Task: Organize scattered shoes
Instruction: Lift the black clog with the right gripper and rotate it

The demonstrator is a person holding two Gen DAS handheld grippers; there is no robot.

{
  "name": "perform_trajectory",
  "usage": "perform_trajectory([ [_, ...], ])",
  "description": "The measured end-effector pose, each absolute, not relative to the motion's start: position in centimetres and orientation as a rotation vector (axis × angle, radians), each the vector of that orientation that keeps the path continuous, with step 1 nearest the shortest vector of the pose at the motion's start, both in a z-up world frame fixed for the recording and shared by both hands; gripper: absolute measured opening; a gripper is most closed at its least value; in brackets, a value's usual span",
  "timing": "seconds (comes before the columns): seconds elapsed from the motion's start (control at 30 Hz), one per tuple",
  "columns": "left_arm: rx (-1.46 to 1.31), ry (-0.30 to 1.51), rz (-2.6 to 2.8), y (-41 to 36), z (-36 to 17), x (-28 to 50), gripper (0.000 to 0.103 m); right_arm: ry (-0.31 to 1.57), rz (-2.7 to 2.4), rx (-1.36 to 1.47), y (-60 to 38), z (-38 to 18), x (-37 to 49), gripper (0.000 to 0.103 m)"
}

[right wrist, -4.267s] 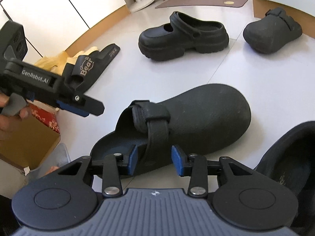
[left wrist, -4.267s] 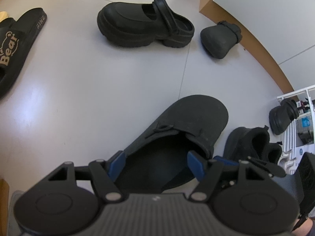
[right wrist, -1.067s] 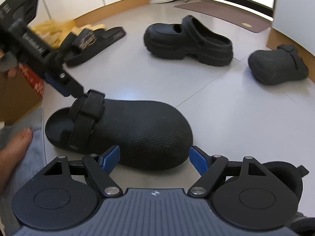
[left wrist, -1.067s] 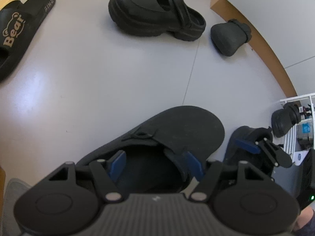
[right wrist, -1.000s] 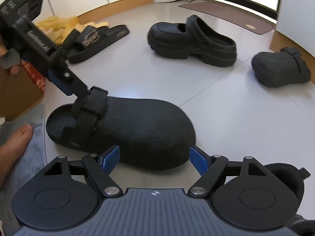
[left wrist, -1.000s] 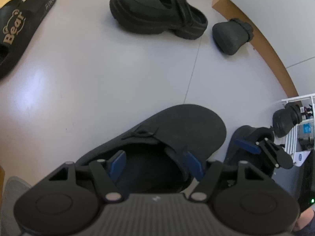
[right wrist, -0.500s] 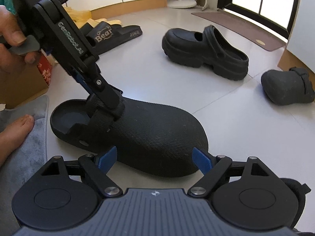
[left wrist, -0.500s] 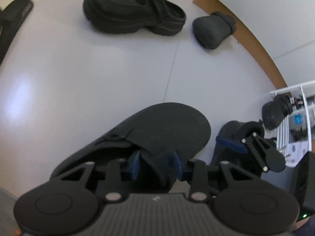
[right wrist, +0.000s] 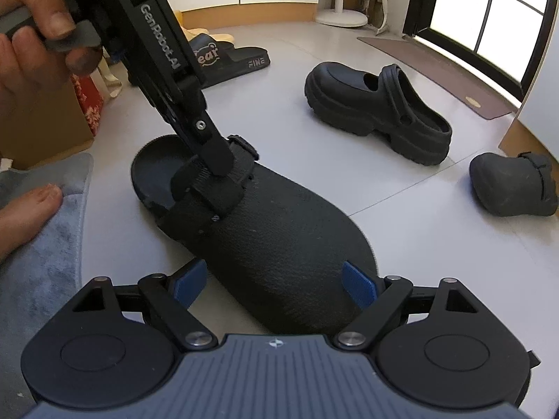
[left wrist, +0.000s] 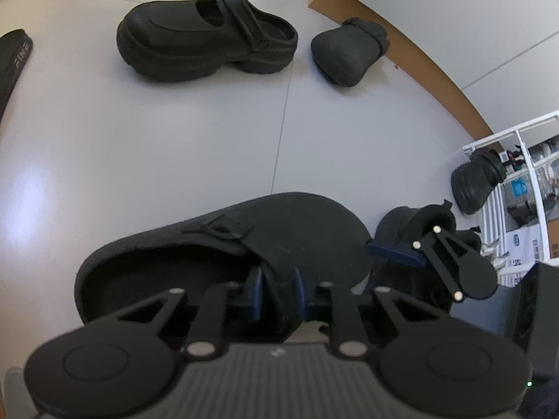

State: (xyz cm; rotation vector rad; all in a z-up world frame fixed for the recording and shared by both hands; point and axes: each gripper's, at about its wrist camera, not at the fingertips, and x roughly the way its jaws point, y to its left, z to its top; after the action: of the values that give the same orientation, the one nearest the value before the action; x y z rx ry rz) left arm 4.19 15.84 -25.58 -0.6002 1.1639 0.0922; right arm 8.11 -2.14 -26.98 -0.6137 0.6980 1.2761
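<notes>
A flat black clog [left wrist: 279, 230] lies on the pale floor, its toe pointing away in the left wrist view. My left gripper [left wrist: 277, 291] reaches into its opening, and its jaws are closing with the strap edge pinched between the blue pads. From the right wrist view, the left gripper's fingers [right wrist: 215, 155] sit on the strap of the clog [right wrist: 279, 244]. My right gripper [right wrist: 274, 281] stands open just above the clog's toe, pads wide on either side of it. One blue finger [left wrist: 394, 253] of it shows in the left view.
A chunky black platform clog [right wrist: 377, 111] and a dark grey clog [right wrist: 510, 185] lie farther off. Black "Bear" slides [right wrist: 227, 57] are at the back left. A cardboard box [right wrist: 45, 115], grey mat [right wrist: 42, 244] and bare foot [right wrist: 24, 209] are at left. A white rack [left wrist: 506, 136] stands right.
The left gripper's jaws have drawn together from wide apart onto the clog's strap edge. Both views have rolled a little. The right gripper stays wide over the toe.
</notes>
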Motion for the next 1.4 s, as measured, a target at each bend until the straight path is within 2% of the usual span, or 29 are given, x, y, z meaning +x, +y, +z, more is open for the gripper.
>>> perform_trajectory([
  [0.3, -0.601, 1.167, 0.134, 16.3, -25.6, 4.3, 0.024, 0.701, 1.167, -0.686, -1.1, -29.0, 8.0, 0.093],
  [0.43, -0.598, 1.156, 0.159, 16.6, -25.3, 4.2, 0.028, 0.761, 1.115, -0.643, -1.1, -29.0, 8.3, 0.087],
  [0.63, -0.584, 1.164, 0.161, 16.3, -25.6, 4.6, 0.028, 0.797, 1.095, -0.598, -1.6, -28.5, 8.3, 0.076],
  [0.9, -0.542, 1.18, 0.203, 16.4, -25.7, 4.7, 0.029, 0.91, 1.157, -0.485, -2.8, -27.5, 8.8, 0.075],
  [0.97, -0.533, 1.179, 0.225, 16.6, -25.5, 4.7, 0.033, 0.922, 1.16, -0.462, -2.8, -27.2, 9.2, 0.076],
  [1.03, -0.534, 1.176, 0.232, 16.8, -25.3, 4.5, 0.035, 0.898, 1.147, -0.46, -2.9, -26.9, 9.4, 0.085],
  [1.13, -0.528, 1.162, 0.244, 17.1, -25.1, 4.3, 0.036, 0.833, 1.121, -0.482, -2.7, -26.6, 9.4, 0.094],
  [1.27, -0.52, 1.159, 0.251, 17.2, -25.1, 4.4, 0.039, 0.813, 1.129, -0.503, -1.7, -27.1, 9.6, 0.094],
  [1.4, -0.489, 1.146, 0.265, 17.3, -24.8, 4.4, 0.055, 0.792, 1.127, -0.532, -1.0, -27.8, 9.5, 0.094],
])
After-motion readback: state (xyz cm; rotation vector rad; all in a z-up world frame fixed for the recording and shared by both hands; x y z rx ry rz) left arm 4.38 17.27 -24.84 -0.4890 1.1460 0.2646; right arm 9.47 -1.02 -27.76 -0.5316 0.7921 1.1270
